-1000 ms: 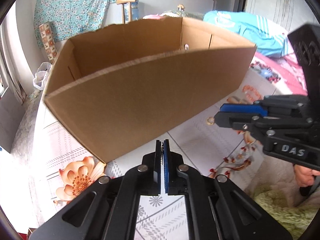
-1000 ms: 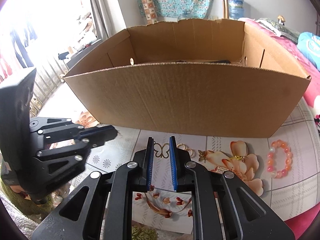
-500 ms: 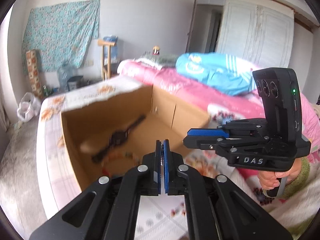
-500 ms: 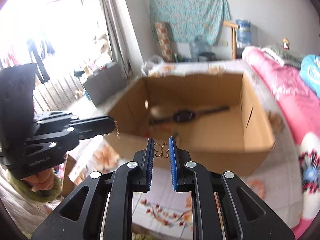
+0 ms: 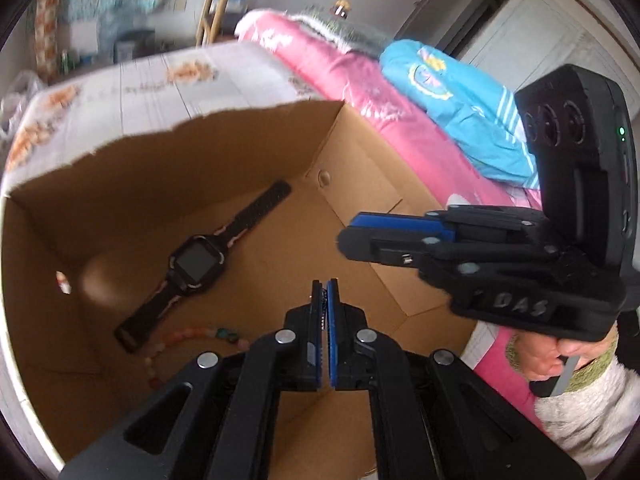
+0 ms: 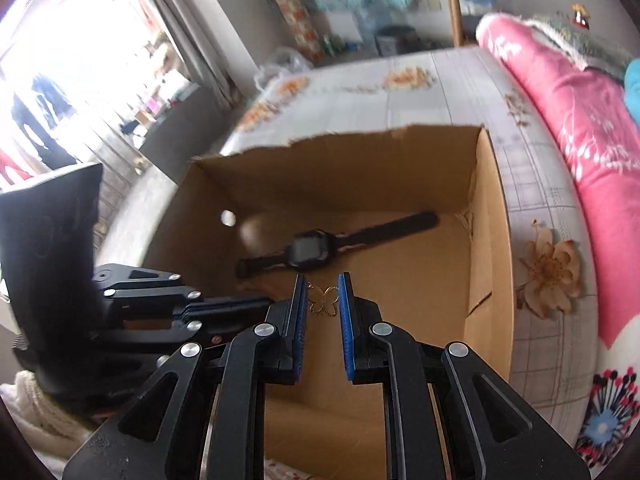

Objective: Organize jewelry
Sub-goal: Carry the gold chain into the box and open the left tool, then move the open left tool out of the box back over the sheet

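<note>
carrying butterfly chain (image 6: 325,300) over box (image 6: 490,240) | right tool (image 6: 323,300) pinching it, left tool (image 5: 324,296) pressed together | next: release inside

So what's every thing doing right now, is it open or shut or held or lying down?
cardboard box: open at the top, upright.
watch: lying flat in the box, strap stretched out.
bead bracelet: lying on the box floor near the watch.
butterfly pendant: held between the right gripper's pads, over the box.
right gripper: shut on the pendant.
left gripper: shut, over the box.
</note>
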`<state>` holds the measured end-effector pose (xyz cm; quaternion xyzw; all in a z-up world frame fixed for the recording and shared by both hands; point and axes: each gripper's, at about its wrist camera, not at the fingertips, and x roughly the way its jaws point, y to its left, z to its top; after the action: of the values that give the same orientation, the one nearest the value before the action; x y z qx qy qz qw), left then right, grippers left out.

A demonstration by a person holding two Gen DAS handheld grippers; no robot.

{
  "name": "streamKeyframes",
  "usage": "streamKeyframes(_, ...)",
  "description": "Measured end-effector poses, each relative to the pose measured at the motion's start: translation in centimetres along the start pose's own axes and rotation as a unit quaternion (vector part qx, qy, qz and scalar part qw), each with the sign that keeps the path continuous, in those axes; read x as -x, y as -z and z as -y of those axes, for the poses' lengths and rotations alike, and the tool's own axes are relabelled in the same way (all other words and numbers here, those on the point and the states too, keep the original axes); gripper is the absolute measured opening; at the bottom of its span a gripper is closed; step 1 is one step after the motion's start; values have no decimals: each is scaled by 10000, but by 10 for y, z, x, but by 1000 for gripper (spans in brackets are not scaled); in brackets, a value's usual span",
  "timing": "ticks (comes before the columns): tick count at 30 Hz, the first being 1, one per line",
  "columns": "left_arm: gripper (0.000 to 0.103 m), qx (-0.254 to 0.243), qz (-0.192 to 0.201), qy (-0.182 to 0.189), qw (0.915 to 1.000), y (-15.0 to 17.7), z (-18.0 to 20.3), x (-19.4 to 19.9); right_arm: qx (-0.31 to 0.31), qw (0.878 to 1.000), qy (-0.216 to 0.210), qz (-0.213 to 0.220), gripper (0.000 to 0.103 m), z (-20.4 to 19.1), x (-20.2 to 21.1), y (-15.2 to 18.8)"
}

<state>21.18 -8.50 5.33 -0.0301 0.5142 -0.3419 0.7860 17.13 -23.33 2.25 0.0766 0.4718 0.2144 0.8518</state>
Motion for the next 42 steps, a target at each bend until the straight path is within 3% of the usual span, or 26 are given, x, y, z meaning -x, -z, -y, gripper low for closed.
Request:
streamKeyframes(5,2,498,-488,52,9976,-10,-16,-26,-16,9986,289,-438,13,6,-31,-9)
streamKeyframes(10,3,907,-831,141,9923,-14,-27,-39,-146,9974,310,-632,15,13,-47,-18)
streamKeyframes(25,10,1200,-811,51,9894,-16,-38,-45,-214,9983,433,-318,18,18,-40,-20)
streamKeyframes(29,10,1114,-524,13,9924,-16,-35,-34,-170,9991,380,-65,20,16,-21,-19)
streamKeyframes(36,17,435,419,-189,9980,8,-9,19,-81,9977,294,598,39,4,30,0)
streamKeyframes(39,25,25,925,-237,9954,29,7,52,-193,9957,30,911,43,1,55,19)
streamKeyframes(42,41,-317,1346,-83,9904,58,19,83,-311,9925,-251,1152,46,-6,72,41)
